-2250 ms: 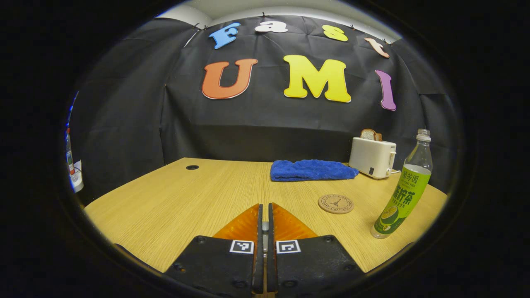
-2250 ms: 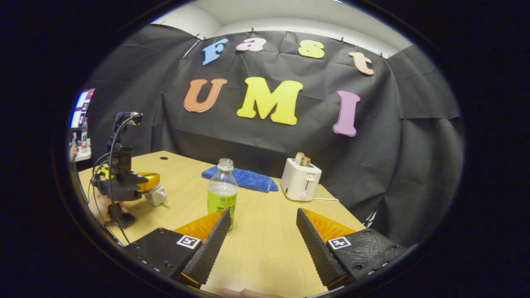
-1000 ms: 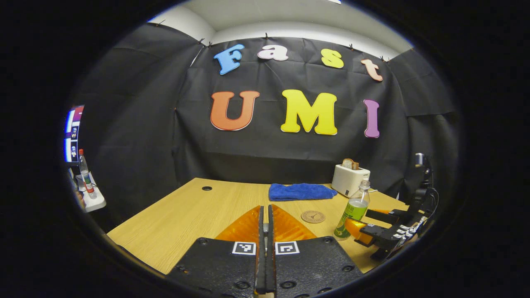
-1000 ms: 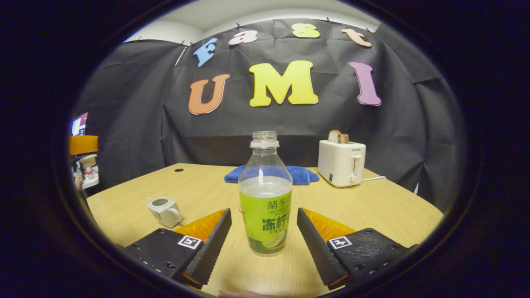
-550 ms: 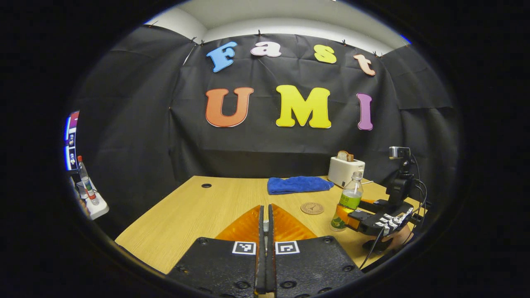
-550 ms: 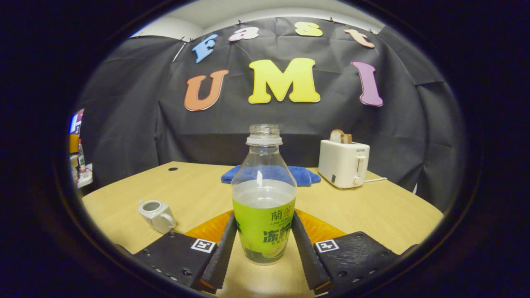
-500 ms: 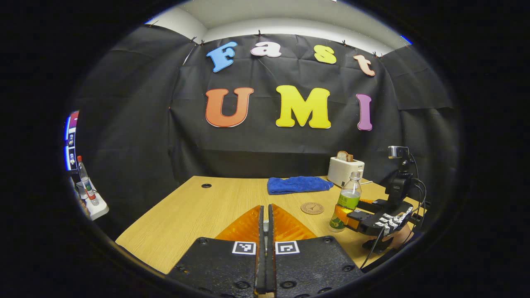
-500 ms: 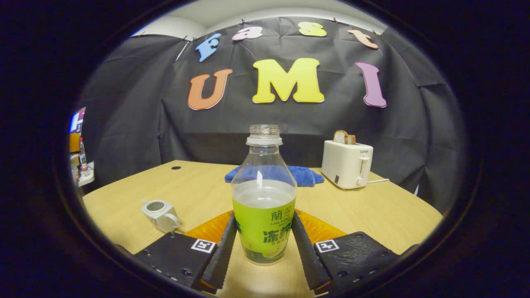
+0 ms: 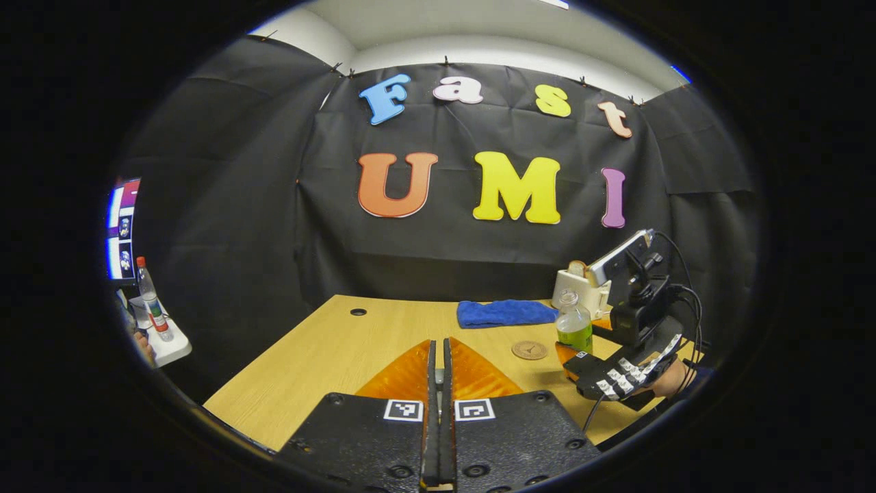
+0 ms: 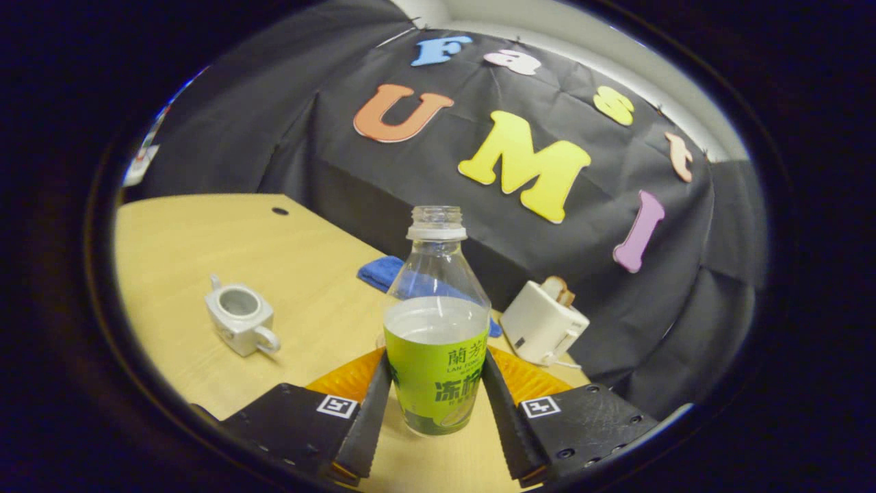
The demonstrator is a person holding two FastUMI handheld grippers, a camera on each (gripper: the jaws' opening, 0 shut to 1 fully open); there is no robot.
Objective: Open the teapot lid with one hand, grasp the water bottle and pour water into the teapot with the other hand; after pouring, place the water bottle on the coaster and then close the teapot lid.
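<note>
Squeezing the water bottle (image 10: 436, 342) from both sides, the right gripper (image 10: 435, 411) tips it toward the teapot (image 10: 239, 320), ready to pour. The left gripper (image 9: 439, 411) is closed tight; what it holds, I cannot tell.

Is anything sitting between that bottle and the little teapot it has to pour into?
Nothing visible does. The right gripper holds the water bottle, and only bare table lies between it and the open teapot.

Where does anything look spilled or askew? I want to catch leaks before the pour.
Nothing stands out. The uncapped water bottle is clamped in the right gripper, the lidless teapot sits upright, and the table looks dry.
</note>
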